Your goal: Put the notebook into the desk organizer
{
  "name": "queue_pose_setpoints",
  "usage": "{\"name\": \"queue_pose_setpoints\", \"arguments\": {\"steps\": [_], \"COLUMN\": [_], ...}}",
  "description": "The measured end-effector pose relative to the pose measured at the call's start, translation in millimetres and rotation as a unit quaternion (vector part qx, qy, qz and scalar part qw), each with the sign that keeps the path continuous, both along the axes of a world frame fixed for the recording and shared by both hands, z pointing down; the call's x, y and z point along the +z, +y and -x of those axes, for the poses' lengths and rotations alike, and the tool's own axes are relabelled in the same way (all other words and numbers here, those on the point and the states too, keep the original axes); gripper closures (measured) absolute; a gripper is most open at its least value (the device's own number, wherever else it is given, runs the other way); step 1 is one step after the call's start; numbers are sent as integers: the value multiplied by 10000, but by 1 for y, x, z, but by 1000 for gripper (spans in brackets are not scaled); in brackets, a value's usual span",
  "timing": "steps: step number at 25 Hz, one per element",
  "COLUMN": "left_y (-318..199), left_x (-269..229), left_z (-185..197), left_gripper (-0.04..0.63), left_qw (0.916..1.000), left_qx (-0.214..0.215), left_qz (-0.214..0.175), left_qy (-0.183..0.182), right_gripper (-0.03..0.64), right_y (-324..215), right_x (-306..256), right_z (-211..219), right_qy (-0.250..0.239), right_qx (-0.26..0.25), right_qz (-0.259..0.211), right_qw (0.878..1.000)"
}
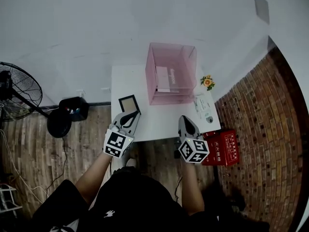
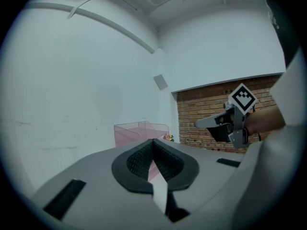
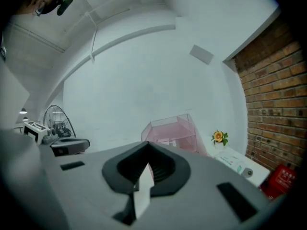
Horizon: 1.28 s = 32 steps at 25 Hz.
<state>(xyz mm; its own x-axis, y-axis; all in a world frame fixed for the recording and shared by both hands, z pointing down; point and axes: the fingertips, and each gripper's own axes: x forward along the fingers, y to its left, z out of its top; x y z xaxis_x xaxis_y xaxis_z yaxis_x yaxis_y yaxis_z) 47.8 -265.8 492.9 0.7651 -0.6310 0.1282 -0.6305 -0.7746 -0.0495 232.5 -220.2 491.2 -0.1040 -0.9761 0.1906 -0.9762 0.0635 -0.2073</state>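
The notebook [image 1: 128,103], a small dark-edged book with a pale cover, lies flat on the left part of the white table [image 1: 159,120]. The pink see-through desk organizer [image 1: 171,74] stands at the table's back, with white items inside; it also shows as the organizer [image 2: 139,131] and the organizer [image 3: 175,131]. My left gripper [image 1: 131,115] hovers just short of the notebook's near edge, jaws shut and empty [image 2: 153,142]. My right gripper [image 1: 186,118] hangs over the table's front right, jaws shut on nothing [image 3: 146,145].
A small flower pot [image 1: 207,82] and white packets [image 1: 203,108] sit along the table's right edge. A red box [image 1: 223,146] stands on the floor by the brick wall. A fan [image 1: 17,91] and a black device [image 1: 72,109] are to the left.
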Motion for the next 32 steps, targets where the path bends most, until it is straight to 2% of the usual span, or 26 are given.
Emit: {"name": "queue_pose_setpoints", "arguments": {"steps": [12, 19, 26, 32], "left_y": [103, 166, 192, 189], "left_x": [-7, -6, -16, -23], "left_z": [20, 48, 64, 69], "left_gripper": [594, 592, 594, 594], "left_qw": [10000, 9998, 9998, 9993], "left_qx": [-53, -169, -70, 313], "left_qz": [-38, -77, -172, -203], "left_qy": [-40, -59, 34, 101], "right_gripper": [615, 615, 615, 615], "right_y": [121, 181, 208, 221], "right_x": [-22, -28, -30, -38], "right_z": [1, 19, 35, 50], "right_qy": [-123, -164, -115, -8], "right_qx": [191, 165, 255, 557], "right_qz": [-345, -491, -498, -533], "right_qw": [9991, 9985, 9984, 9970]}}
